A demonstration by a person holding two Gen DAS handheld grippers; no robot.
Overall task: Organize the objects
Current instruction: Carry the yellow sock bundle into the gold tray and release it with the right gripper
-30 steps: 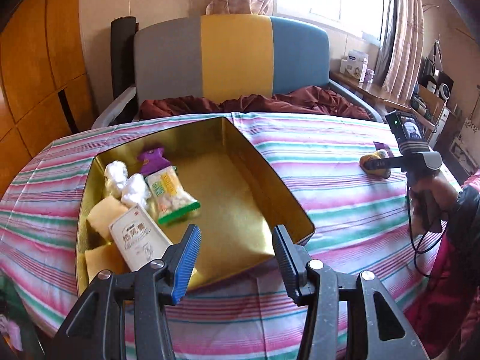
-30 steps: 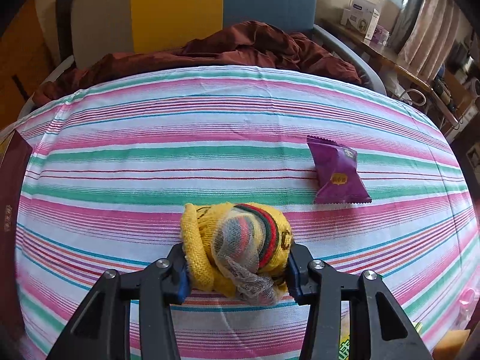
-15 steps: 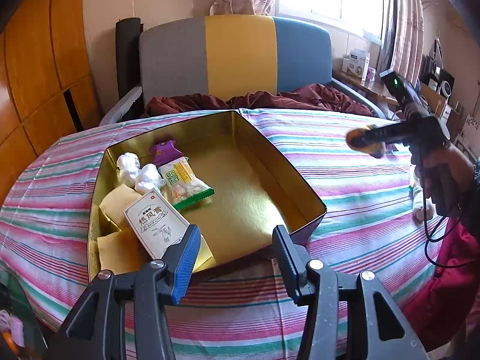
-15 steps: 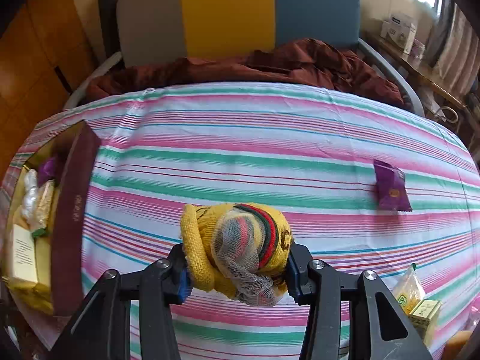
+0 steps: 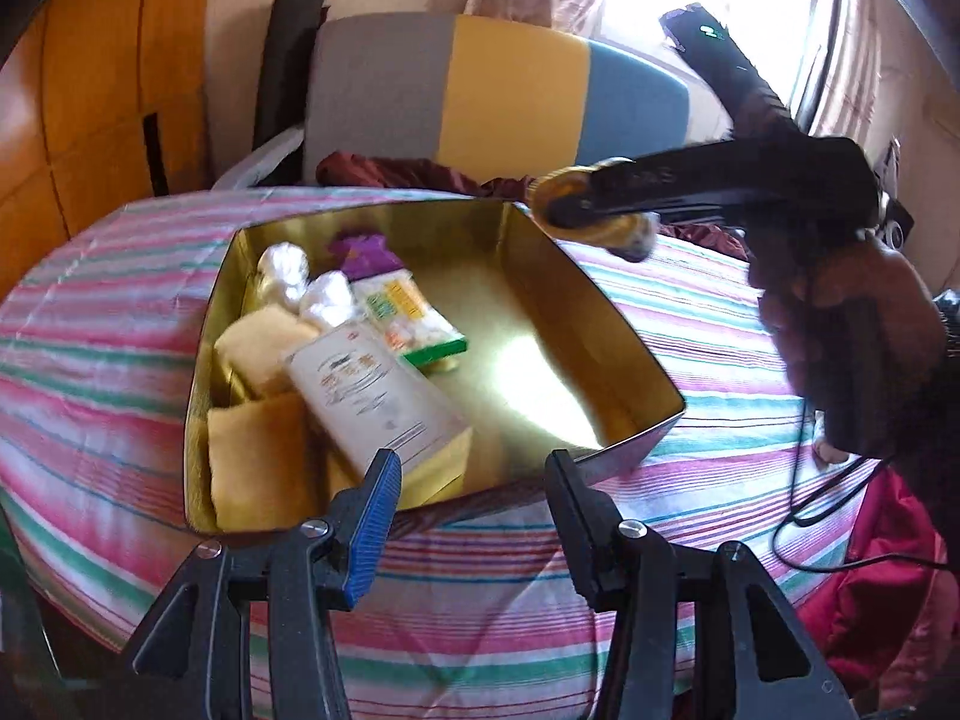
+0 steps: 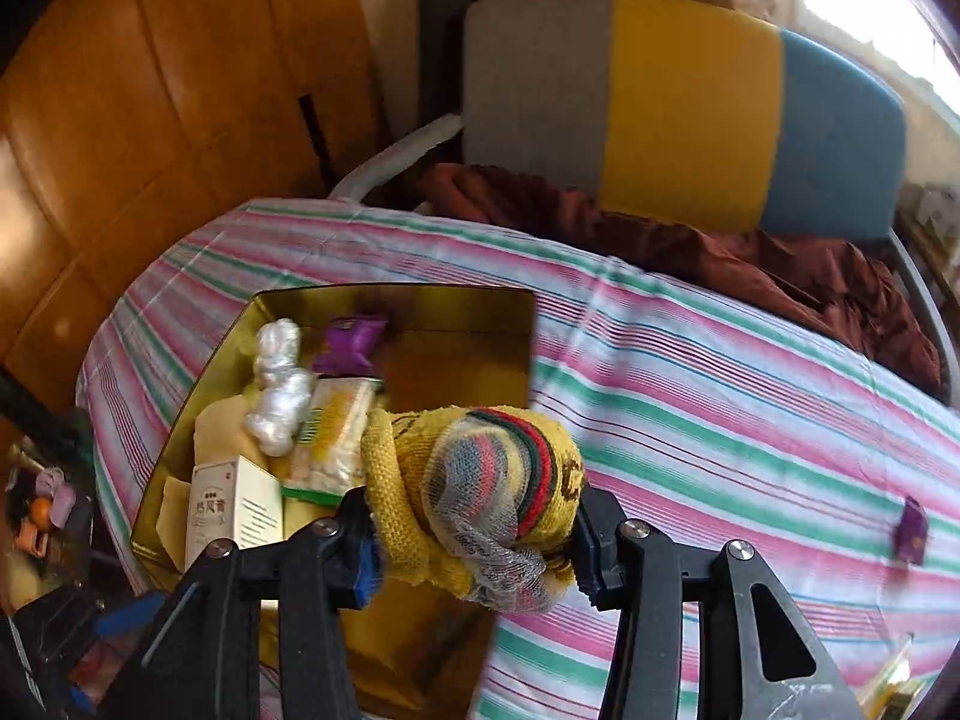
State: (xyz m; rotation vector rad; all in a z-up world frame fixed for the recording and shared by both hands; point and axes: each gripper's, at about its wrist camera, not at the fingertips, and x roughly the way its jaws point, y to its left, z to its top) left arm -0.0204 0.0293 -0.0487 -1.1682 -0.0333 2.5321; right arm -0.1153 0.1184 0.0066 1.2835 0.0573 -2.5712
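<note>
Right gripper (image 6: 474,531): clamped on a yellow knitted bundle (image 6: 480,492) with red and green stripes and a bit of white netting, carried above the near right part of the gold tin (image 6: 180,420).
Left gripper (image 5: 471,498): jaws half apart, nothing between them, hovering just short of the tin's near wall.
Tin's place: on the striped worktop (image 6: 720,390), towards its left side.
Done: the tin already holds two white wrapped balls (image 5: 300,282), a purple packet (image 5: 366,252), a green-edged snack bag (image 5: 408,318), a white carton (image 5: 372,402) and yellow pads (image 5: 258,456); its right half is bare.
In hand: the bundle is not yet set down.
Left: another purple packet (image 6: 911,531) lies well apart on the worktop's right, and something small and yellowish shows at the lower right edge of the right wrist view, too cropped to name.
Writing: the carton bears large red Chinese characters that I cannot make out; a dark letter like "C" is on the bundle.
</note>
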